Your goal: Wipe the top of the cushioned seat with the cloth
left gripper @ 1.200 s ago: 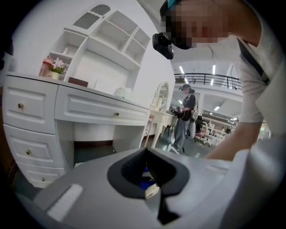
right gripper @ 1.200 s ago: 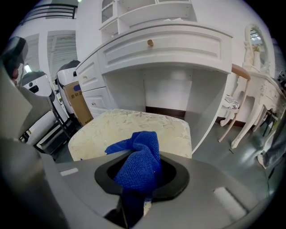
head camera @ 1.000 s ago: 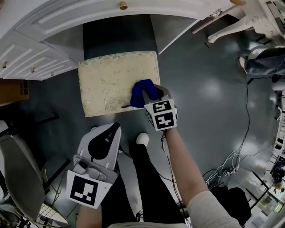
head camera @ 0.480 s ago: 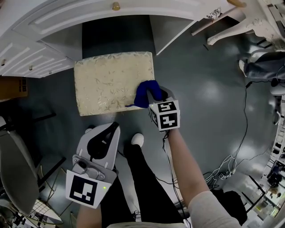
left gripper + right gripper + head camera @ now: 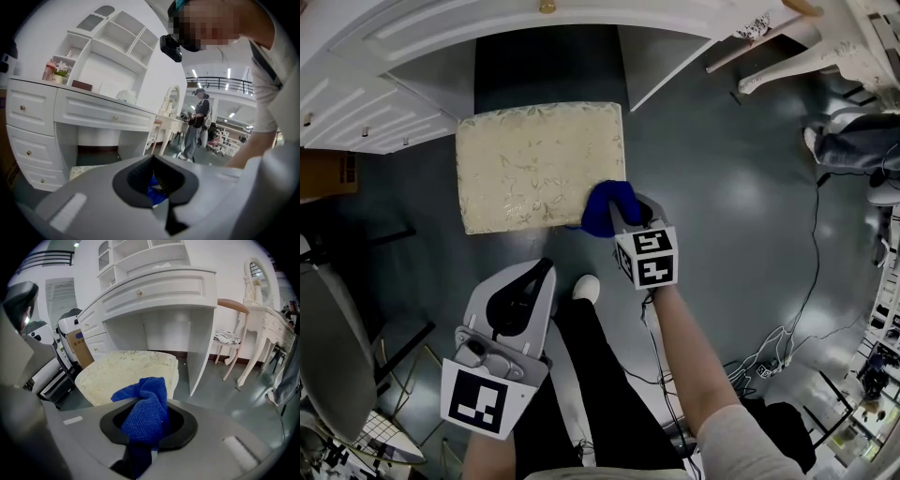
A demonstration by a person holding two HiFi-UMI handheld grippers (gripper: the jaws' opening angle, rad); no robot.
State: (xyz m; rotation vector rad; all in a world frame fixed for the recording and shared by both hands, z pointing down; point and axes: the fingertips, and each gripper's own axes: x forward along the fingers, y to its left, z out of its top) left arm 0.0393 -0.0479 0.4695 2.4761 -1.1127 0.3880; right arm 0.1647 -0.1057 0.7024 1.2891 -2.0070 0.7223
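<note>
The seat (image 5: 534,164) is a rectangular cushion with rounded corners, covered in cream fabric with a pale leaf pattern that shines a little. It stands on a smooth grey floor (image 5: 731,197), before the knee gap of a white desk (image 5: 384,66) with panelled drawers and small gold knobs. The cloth (image 5: 602,208) is deep blue, with a loopy knitted texture, crumpled into a lump at the near right corner of the seat. It seems to touch the edge there, but the head view does not make this sure.

In the left gripper view the open shelves (image 5: 110,44) above the desk hold a pot of pink flowers (image 5: 55,70) and a flat brown box (image 5: 82,85).

The right gripper (image 5: 617,208) is closed on the cloth. In its own view the blue fabric fills the space between the black pads (image 5: 180,426) and stands above them in a fold. The left gripper (image 5: 541,274) is held low, well apart from the seat, beside the person's dark trouser leg (image 5: 600,375). Its jaws meet at the tips and hold nothing.
</note>
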